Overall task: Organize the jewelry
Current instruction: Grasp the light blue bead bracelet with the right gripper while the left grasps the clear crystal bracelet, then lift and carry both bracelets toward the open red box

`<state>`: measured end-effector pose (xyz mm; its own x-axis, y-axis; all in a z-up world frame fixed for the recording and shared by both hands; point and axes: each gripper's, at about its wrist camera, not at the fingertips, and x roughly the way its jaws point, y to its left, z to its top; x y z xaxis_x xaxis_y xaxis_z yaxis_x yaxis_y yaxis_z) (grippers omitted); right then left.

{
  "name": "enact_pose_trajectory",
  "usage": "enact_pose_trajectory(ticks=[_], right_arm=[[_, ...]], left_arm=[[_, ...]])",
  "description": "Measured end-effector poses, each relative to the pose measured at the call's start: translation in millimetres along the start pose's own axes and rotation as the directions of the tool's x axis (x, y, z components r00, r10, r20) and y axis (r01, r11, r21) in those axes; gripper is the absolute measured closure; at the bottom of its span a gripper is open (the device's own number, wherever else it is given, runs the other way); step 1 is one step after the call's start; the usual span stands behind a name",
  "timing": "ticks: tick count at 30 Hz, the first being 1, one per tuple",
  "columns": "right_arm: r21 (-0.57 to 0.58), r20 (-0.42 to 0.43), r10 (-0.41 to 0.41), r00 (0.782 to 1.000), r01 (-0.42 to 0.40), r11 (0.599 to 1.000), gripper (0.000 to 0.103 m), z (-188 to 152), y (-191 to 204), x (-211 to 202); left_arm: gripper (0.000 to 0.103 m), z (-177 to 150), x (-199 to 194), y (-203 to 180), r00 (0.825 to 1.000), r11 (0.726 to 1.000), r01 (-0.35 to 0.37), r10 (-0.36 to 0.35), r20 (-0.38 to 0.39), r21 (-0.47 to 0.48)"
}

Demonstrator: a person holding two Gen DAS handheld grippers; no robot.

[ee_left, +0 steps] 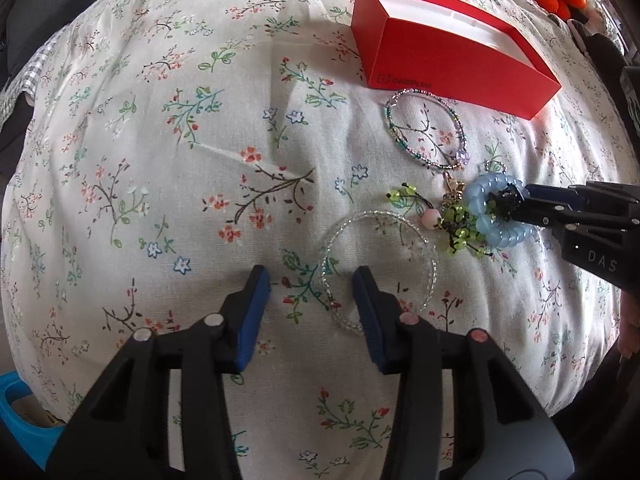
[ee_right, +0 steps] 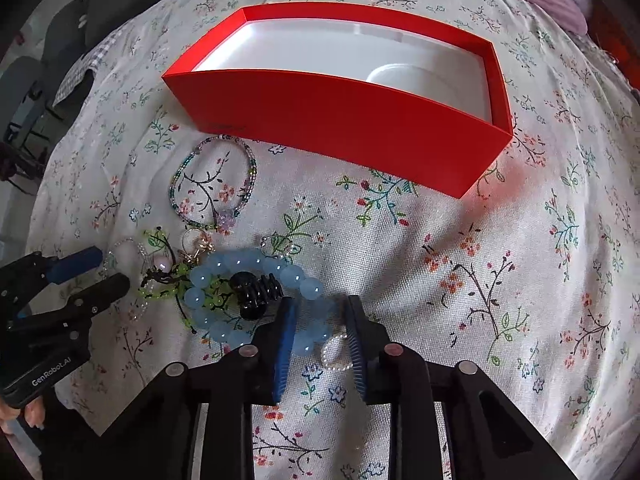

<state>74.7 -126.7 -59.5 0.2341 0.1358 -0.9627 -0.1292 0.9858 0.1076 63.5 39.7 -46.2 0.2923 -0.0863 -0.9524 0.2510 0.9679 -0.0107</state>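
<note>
Blue-padded grippers descend on a pile of beaded jewelry beside an open red box.

Left gripper (ee_left: 312,280) hangs with its jaws spread either side of the rim of the clear beaded bracelet (ee_left: 378,268), pads not yet pressing, probably lined up for a pinch. Right gripper (ee_right: 320,316) has its jaws partly spread astride the pale blue bead bracelet (ee_right: 248,292), whose beads sit between the pads; whether they already bite is unclear. A black hair claw (ee_right: 256,292) and green beaded charm (ee_right: 180,284) lie tangled with it on the floral cloth (ee_right: 500,280). The red box (ee_right: 340,128) waits empty just behind, near the teal bangle (ee_right: 212,180).
</note>
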Motion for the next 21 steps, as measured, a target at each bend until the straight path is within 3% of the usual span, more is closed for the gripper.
enact_pose_trajectory(ticks=[3,6,8,21], right_arm=[[-0.018,0.004,-0.004,1.000,0.004,1.000,0.091,-4.3,2.4,-0.7],[-0.028,0.010,-0.009,1.000,0.010,1.000,0.091,-7.2,7.0,0.3],[-0.020,0.013,-0.005,1.000,0.005,1.000,0.091,-5.5,5.9,0.0],[-0.029,0.067,0.083,0.994,-0.081,0.996,0.091,-8.8,-2.6,-39.3]], left_arm=[[0.073,-1.7,-4.4,1.0,1.000,1.000,0.003,-0.003,0.002,-0.003],[0.090,-0.6,-6.6,-1.2,1.000,1.000,0.010,-0.010,-0.001,-0.007],[0.096,-0.2,-11.0,-3.1,1.000,1.000,0.006,-0.006,-0.005,-0.010],[0.098,10.2,-37.5,-7.0,0.995,0.994,0.093,-0.091,0.028,-0.055]])
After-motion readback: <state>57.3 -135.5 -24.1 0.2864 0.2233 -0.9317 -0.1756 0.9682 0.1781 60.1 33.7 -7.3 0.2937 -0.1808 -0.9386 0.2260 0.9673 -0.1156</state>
